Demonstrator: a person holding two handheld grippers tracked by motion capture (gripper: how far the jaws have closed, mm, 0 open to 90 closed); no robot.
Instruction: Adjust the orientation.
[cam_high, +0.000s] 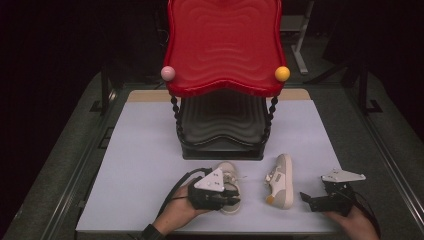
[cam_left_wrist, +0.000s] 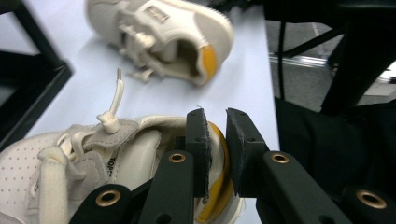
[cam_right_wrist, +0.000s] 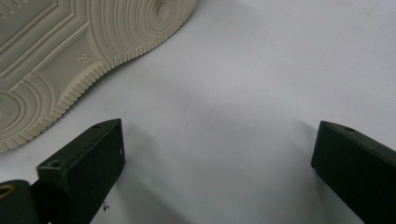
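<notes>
Shoes — two, small, off-white with yellow-orange heel patches. The near shoe stands upright on its sole at about 6 o'clock on the tabletop, toe toward the rack. The far shoe lies tipped on its side at about 5 o'clock, sole turned toward the right gripper, well apart from the first shoe.

Rack — one, two trays: a red tray on top and a black tray below, at 12 o'clock. Knobs — two on the red tray's front corners, a pink ball at 10 o'clock and a yellow ball at 2 o'clock.

Grippers — two, one in each hand.
Left gripper: jaws nearly together, clamped on the heel rim of the near shoe; one jaw sits inside the shoe's opening, the other outside against the yellow heel patch. The far shoe lies beyond, at 11 o'clock in the left gripper view.
Right gripper: jaws spread wide, released, holding nothing — bare tabletop between them. It rests low at 4 o'clock, just beside the ribbed sole of the far shoe, not touching it.
</notes>
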